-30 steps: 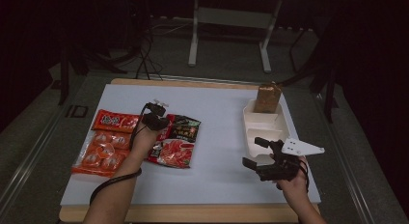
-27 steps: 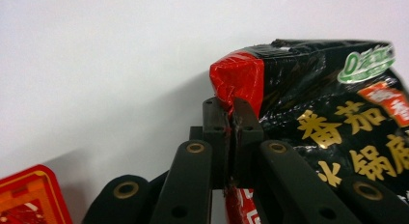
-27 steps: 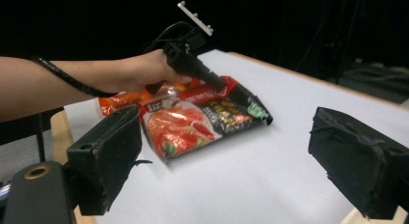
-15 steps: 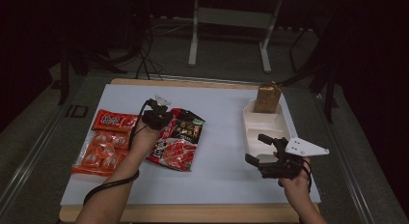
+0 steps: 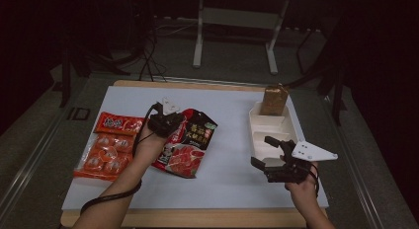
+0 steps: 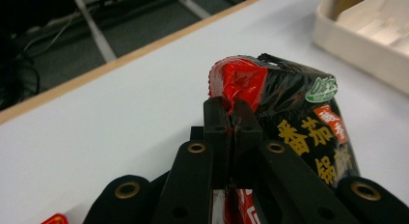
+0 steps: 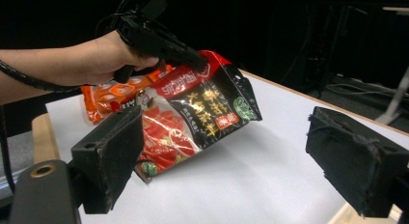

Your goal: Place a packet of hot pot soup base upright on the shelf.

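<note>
Near edge of the table [image 5: 222, 189], right side: right gripper [image 5: 269, 155] held low in the person's hand, jaws spread wide, nothing between them. In the right gripper view its two black padded jaws frame the scene with open white tabletop between.

Middle left: left gripper [image 5: 170, 121] clamped on the top edge of a red-and-black snack bag [image 5: 190, 142]. In the left gripper view the jaws sit pressed together on the crumpled red corner of the bag [image 6: 241, 84]. Right gripper view shows the bag [image 7: 202, 118] tilted, its upper end raised in the grip, its lower end resting on the white surface.

Left of the bag, just beside the forearm: an orange pack of individually wrapped pieces [image 5: 101, 157] lying flat, and a red packet [image 5: 118, 123] touching its far end.

Right of centre, well apart from the bag: a white compartment tray [image 5: 267, 133], lengthwise away from the person. A brown packet [image 5: 274, 98] stands upright at the tray's far end.

Beyond the table: dark floor, metal stand legs [image 5: 234, 41], cables.
</note>
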{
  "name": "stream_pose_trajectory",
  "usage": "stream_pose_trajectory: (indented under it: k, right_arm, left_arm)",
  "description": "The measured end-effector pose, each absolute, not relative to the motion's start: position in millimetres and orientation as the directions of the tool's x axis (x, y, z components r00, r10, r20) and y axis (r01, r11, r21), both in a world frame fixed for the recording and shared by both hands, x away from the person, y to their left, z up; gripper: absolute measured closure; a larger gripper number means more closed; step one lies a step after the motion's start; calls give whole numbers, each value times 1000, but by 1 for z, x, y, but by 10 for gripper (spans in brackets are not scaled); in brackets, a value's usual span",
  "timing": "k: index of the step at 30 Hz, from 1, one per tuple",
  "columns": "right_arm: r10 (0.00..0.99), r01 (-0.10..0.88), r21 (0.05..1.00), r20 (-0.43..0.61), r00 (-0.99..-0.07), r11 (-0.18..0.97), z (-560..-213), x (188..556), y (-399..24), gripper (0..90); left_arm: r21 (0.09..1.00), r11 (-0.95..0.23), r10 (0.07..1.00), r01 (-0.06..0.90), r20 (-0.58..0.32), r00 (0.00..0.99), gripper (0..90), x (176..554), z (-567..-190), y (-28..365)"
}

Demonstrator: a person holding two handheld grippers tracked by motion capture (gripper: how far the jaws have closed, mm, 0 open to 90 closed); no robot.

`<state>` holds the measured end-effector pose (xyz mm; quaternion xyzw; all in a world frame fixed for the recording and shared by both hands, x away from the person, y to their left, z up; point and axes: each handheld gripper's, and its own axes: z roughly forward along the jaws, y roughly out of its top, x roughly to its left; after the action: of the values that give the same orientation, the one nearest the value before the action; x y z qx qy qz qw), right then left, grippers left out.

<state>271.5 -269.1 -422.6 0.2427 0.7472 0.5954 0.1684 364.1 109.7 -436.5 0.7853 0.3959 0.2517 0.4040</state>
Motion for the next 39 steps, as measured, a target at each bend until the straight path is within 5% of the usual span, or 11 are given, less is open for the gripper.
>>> stream_pose_trajectory:
  k: [22,39]
  right_arm:
    - [581,277,944,125,-804,179,-419,277,-264,146]
    - [558,269,951,143,-817,151,-402,296,-244,176]
  left_arm:
    - [934,-277,775,225,79,627,889,319,-410,99]
    - [977,-117,686,176,-48,726,890,301,-396,84]
